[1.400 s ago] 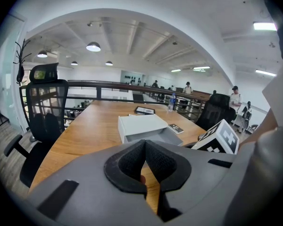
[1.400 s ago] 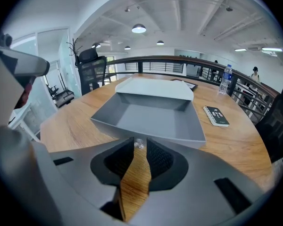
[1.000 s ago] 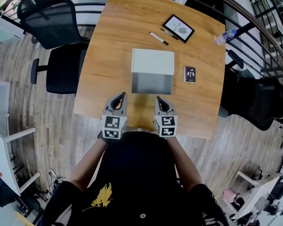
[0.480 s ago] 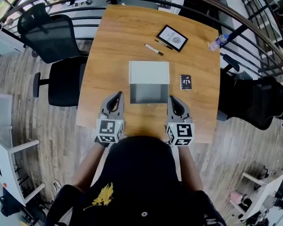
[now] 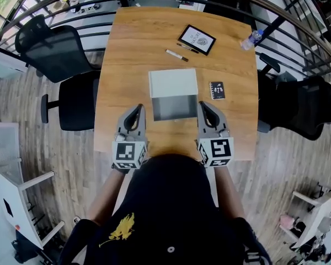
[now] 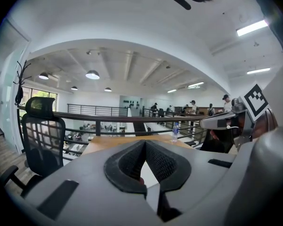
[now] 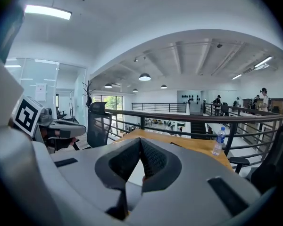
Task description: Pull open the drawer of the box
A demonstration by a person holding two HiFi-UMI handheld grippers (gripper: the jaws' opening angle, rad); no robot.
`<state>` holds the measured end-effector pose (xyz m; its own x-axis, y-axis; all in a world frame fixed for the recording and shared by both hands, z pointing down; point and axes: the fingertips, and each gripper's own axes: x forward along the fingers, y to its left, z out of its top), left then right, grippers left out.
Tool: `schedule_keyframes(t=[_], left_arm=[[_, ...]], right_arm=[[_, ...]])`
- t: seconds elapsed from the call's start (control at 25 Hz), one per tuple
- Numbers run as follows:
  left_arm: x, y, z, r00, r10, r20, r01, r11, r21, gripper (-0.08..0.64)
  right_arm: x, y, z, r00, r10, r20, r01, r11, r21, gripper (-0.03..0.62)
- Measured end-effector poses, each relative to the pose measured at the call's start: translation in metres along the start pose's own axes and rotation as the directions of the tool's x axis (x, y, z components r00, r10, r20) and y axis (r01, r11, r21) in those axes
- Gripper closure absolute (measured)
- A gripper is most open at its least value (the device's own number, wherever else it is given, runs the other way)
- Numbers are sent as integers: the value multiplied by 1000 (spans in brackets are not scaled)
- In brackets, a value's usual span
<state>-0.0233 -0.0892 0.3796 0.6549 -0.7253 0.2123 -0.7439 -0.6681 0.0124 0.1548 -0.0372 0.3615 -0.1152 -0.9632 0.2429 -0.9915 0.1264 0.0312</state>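
White box (image 5: 173, 83) lies between left tongs (image 5: 138, 107) and right tongs (image 5: 202, 104) (both closed).

The person wears a black short-sleeved shirt (image 5: 165, 214) with a yellow print (image 5: 120, 229) on its left side and a small pale ring (image 5: 171, 249) low at the middle. The left gripper (image 5: 137, 108) and right gripper (image 5: 203, 105) are smooth grey plastic with tapering jaws lined by black ribbed pads (image 6: 131, 163). Each carries a white cube (image 5: 128, 154) printed with black square markers.
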Motion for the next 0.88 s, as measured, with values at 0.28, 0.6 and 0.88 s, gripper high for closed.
schedule_keyframes(t=[0.28,0.6,0.88], left_arm=[[4,-1,6,1000,-18,3,18,1000,22,551],[3,-6,9,1000,-28,10,27,999,23,551],[3,-5,10,1000,-25,12,25,999,23,551]], right_arm=[[-1,-4,0,1000,-11,-2,11,1000,21,594],[-4,-9,2,1000,-16,5,16,999,32,594],[-3,-7,5,1000,-12,10,11,1000,29,594]])
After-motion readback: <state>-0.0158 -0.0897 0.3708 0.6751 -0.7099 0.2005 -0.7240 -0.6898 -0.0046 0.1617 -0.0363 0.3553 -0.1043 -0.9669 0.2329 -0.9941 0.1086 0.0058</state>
